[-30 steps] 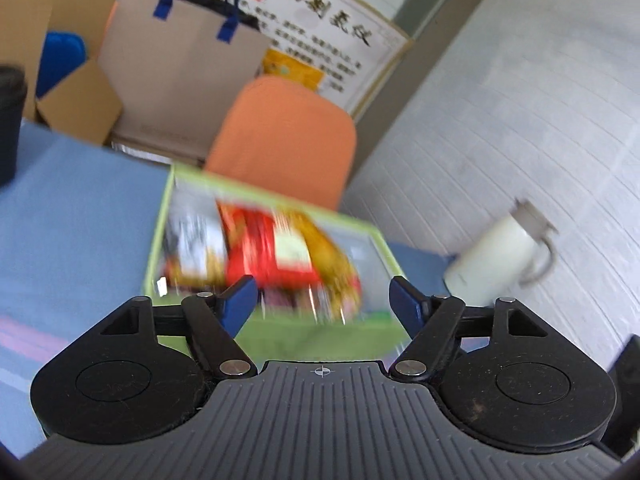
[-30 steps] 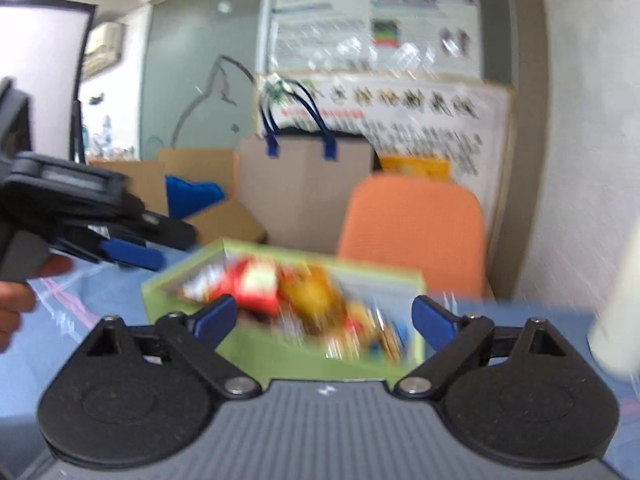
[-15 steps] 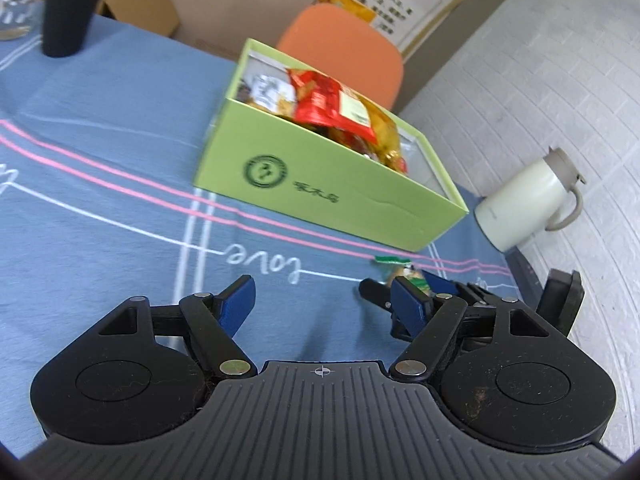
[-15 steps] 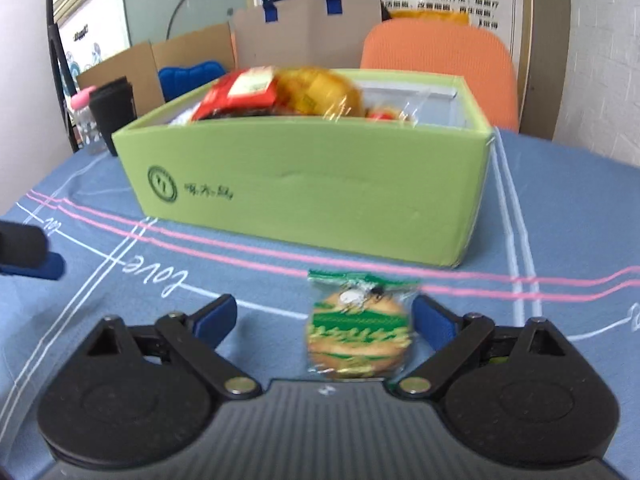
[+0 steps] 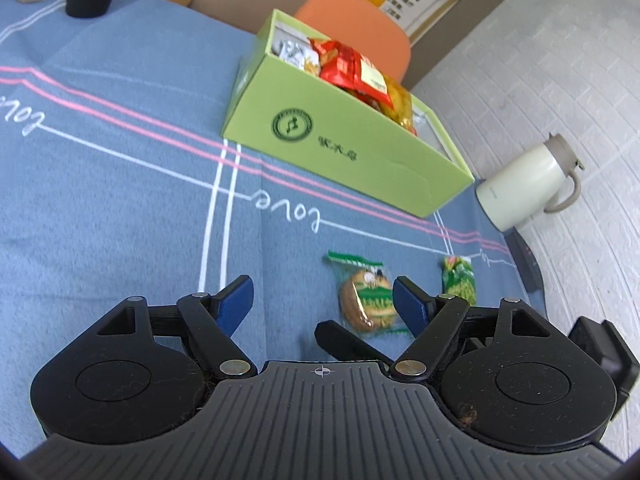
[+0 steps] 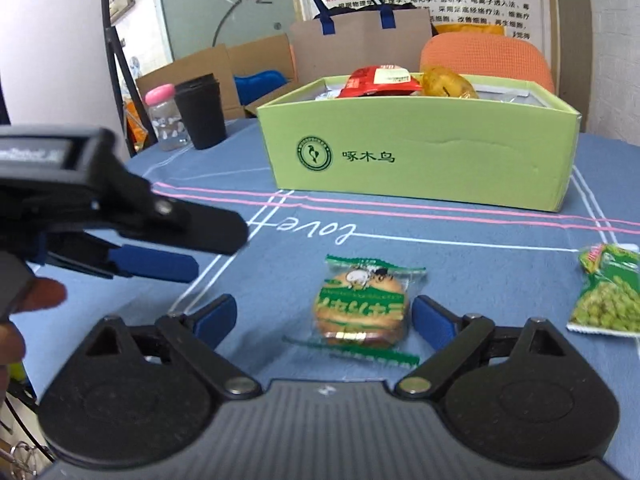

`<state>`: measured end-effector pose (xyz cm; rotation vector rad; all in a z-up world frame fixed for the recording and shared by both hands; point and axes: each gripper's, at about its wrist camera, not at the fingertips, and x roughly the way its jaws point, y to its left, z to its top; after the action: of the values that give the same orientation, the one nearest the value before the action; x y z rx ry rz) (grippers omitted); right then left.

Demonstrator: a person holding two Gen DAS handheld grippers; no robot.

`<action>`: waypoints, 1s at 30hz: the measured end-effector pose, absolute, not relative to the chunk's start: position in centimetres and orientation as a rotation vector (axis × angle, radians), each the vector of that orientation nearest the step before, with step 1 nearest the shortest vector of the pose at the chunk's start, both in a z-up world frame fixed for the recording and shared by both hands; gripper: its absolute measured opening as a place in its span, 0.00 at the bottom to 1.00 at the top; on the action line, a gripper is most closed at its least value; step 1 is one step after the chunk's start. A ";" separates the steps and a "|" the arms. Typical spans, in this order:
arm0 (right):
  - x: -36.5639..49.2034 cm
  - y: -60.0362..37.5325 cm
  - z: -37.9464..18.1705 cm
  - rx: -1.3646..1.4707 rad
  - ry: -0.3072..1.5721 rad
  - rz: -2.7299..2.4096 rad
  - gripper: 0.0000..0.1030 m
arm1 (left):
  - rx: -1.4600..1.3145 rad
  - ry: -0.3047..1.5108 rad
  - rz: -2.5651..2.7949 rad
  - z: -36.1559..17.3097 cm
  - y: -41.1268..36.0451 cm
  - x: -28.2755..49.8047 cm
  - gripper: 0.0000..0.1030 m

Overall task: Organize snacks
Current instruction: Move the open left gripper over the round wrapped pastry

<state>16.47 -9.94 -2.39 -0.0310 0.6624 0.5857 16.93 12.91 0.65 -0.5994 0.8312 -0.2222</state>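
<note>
Since the earlier frames, both of your grippers have come down from above the green box toward the blue tablecloth. Your right gripper now stands wide, its 2 blue pads on either side of the wrapped biscuit and clear of it. Your left gripper has its jaws opening over bare cloth, with nothing between them; the same biscuit lies just inside its right pad.

From the right wrist view you see the left gripper from its side at the left, with fingertips of your hand behind it, and far off a black cup beside a pink-lidded jar. From the left wrist view you see what that one misses: a white jug at the far right, and the open top of the box with a red snack pack inside. The green pea packet lies on the cloth to the right of the biscuit, near the table's right edge.
</note>
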 end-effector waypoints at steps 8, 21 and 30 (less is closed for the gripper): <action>16.5 -10.3 -3.0 0.033 0.692 0.546 0.97 | -0.628 0.869 -0.286 0.3 10.6 18.3 0.70; 17.1 -11.4 -2.8 0.128 0.706 0.581 0.99 | -0.621 0.867 -0.291 0.6 10.0 20.0 0.74; 16.2 -9.3 -1.7 -0.032 0.633 0.554 0.99 | -0.591 0.881 -0.297 0.7 9.6 20.9 0.72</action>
<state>16.21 -9.34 -1.70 -0.0322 0.6326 0.5543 20.85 9.64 0.67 -0.5905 0.8806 -0.2972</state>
